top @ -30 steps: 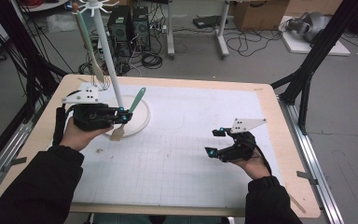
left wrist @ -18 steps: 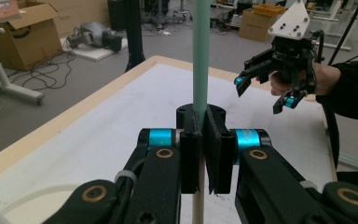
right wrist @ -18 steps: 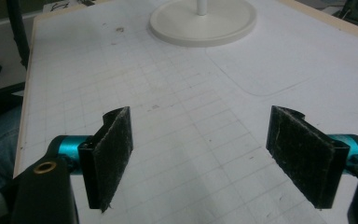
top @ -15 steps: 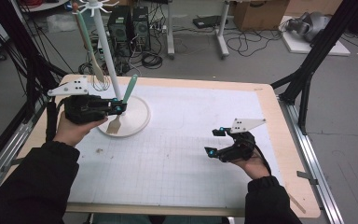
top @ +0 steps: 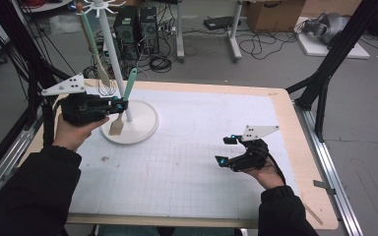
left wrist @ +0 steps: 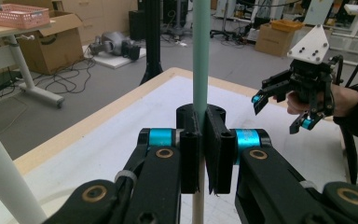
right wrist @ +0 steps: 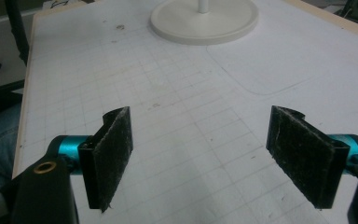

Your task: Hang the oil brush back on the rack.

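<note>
A spatula (top: 129, 82) with a teal handle and a wooden blade stands nearly upright beside the white pole of a utensil stand (top: 142, 129). My left gripper (top: 119, 104) is shut on it where handle meets blade. In the left gripper view the teal handle (left wrist: 200, 56) rises between the closed jaws of my left gripper (left wrist: 200, 149). My right gripper (top: 226, 150) hovers open over the right side of the white mat (top: 177, 162). Nothing lies between its pads (right wrist: 114, 149), and its midpoint (right wrist: 207, 149) is over bare mat.
Another long utensil (top: 92, 42) hangs from the hooks at the stand's top, left of the pole. The stand's round base (right wrist: 205, 21) lies far ahead of the right gripper. The other hand's gripper (left wrist: 282, 111) shows across the table. The wooden table edge (top: 285, 128) runs to the right.
My left gripper has moved a little left and upward with the spatula, which now stands more upright beside the pole. The right gripper has stayed still.
</note>
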Available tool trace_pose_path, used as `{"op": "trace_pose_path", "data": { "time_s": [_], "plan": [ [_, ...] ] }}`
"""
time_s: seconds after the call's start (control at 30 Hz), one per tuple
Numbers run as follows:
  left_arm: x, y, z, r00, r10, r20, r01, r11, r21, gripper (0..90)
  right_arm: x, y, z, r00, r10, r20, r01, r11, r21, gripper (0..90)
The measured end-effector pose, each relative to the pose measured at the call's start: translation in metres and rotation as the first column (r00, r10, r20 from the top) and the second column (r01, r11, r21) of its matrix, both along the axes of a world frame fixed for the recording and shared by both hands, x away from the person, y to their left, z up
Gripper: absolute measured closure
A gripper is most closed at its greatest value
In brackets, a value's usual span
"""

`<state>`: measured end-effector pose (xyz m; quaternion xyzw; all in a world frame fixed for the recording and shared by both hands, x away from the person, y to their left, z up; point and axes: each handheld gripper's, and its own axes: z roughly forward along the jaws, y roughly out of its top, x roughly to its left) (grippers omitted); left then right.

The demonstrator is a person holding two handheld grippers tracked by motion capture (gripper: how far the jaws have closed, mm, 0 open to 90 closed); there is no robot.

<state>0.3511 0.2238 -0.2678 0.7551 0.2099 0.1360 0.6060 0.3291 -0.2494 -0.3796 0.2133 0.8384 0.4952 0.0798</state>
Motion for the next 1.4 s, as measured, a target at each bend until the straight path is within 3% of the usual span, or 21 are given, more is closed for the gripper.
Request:
{"op": "trace_pose_path", "data": {
  "time_s": [0.83,0.9,1.4],
  "plan": [
    [0.009,0.013,0.024,0.9966,0.077,0.028,-0.075,0.9935,-0.086,84.8,-0.001,0.000,0.001,1.0000,-0.007,0.007,0.007,1.000,-0.003,21.7],
    [0.011,0.015,0.026,0.9961,0.084,0.029,-0.081,0.9937,-0.077,84.7,-0.001,0.000,0.001,0.9999,-0.003,0.013,0.003,1.000,-0.002,21.7],
    [0.018,0.027,0.041,0.9929,0.115,0.031,-0.109,0.9839,-0.141,84.7,0.000,-0.001,0.000,1.0000,-0.004,0.007,0.004,1.000,-0.008,21.6]
  ]
}}
